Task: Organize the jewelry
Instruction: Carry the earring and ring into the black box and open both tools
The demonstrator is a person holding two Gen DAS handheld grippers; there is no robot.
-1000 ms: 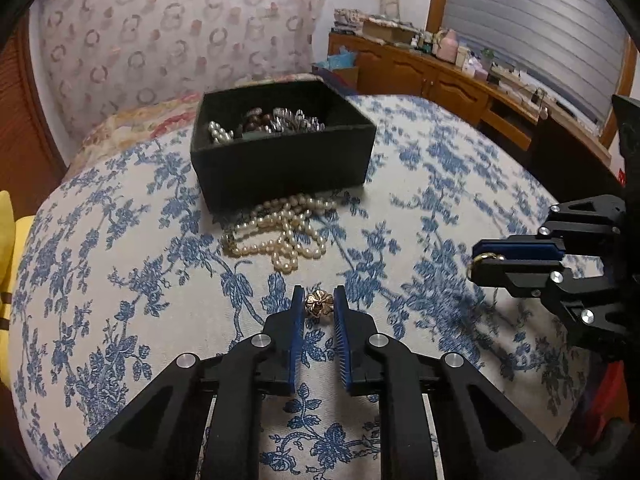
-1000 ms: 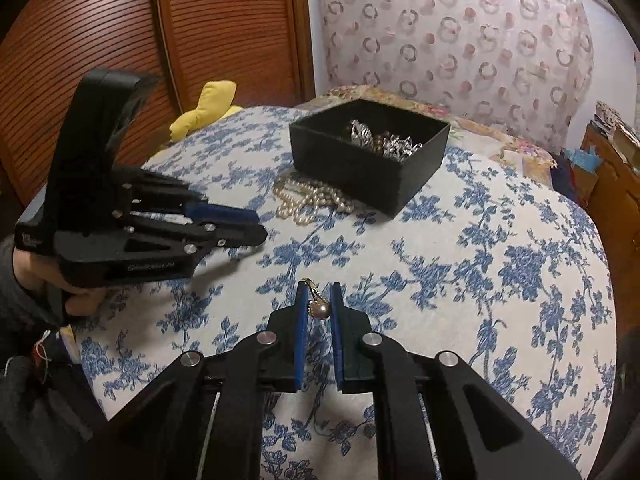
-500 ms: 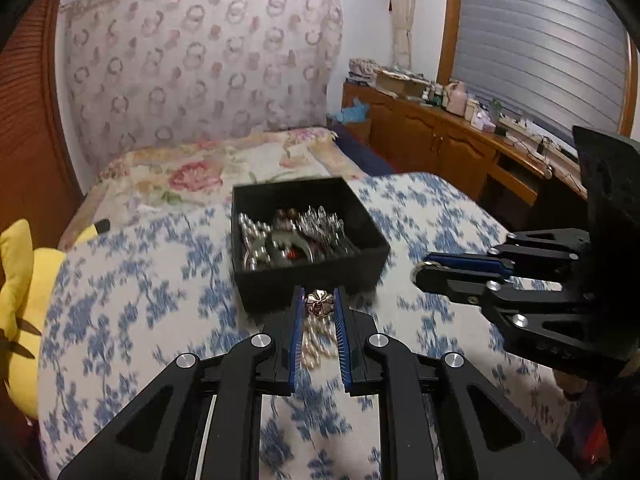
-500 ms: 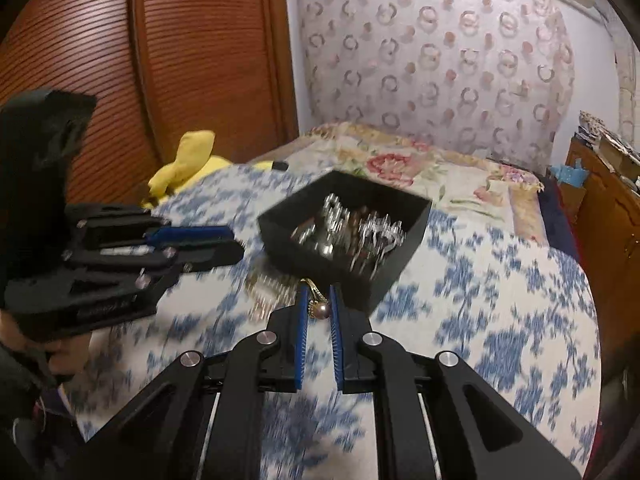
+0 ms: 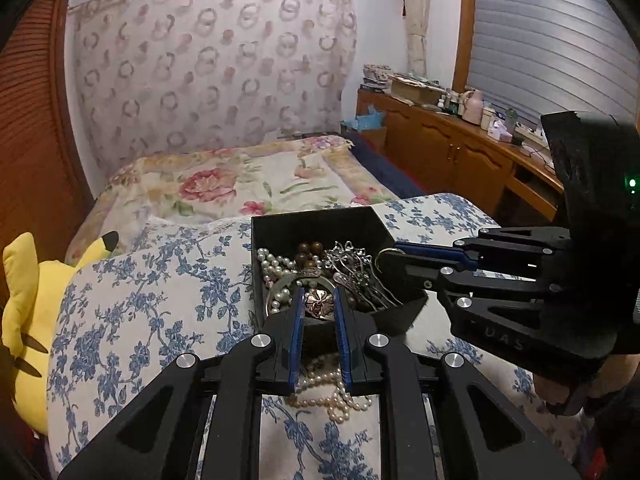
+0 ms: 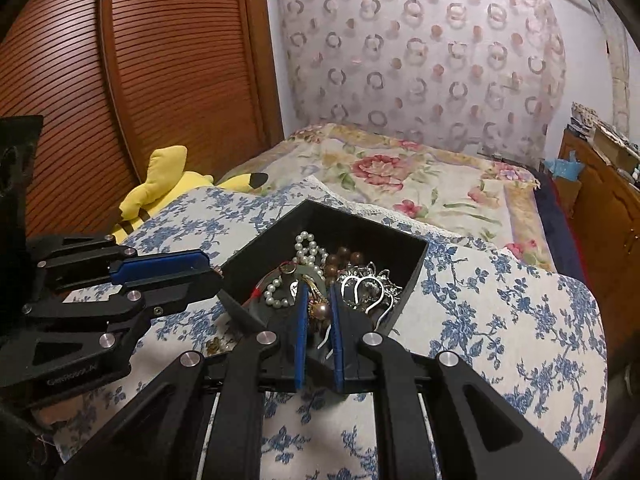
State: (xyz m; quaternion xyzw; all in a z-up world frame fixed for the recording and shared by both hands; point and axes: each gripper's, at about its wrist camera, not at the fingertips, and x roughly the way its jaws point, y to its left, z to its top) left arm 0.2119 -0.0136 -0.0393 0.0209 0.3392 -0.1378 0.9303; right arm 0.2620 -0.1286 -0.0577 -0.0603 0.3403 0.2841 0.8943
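A black open box (image 5: 312, 222) (image 6: 418, 258) full of beads, pearls and silver pieces stands on the blue-flowered cloth. My left gripper (image 5: 318, 303) is shut on a small gold flower earring (image 5: 318, 305), held above the box's near edge. My right gripper (image 6: 319, 304) is shut on a gold-hooked pearl earring (image 6: 321, 311), also over the near side of the box. Each gripper shows in the other's view: the right gripper (image 5: 386, 259) at the box's right corner, the left gripper (image 6: 214, 276) at its left corner. A loose pearl necklace (image 5: 334, 394) lies on the cloth in front of the box.
A yellow plush toy (image 5: 24, 312) (image 6: 160, 188) lies at the cloth's left edge. Behind the box is a bed with a rose-patterned quilt (image 5: 240, 184). A wooden cabinet (image 5: 460, 152) with clutter runs along the right. A slatted wooden door (image 6: 120, 80) is at the left.
Both grippers have risen and moved forward from the open cloth to the box, each still carrying its earring. The pearl necklace now lies beneath the left gripper.
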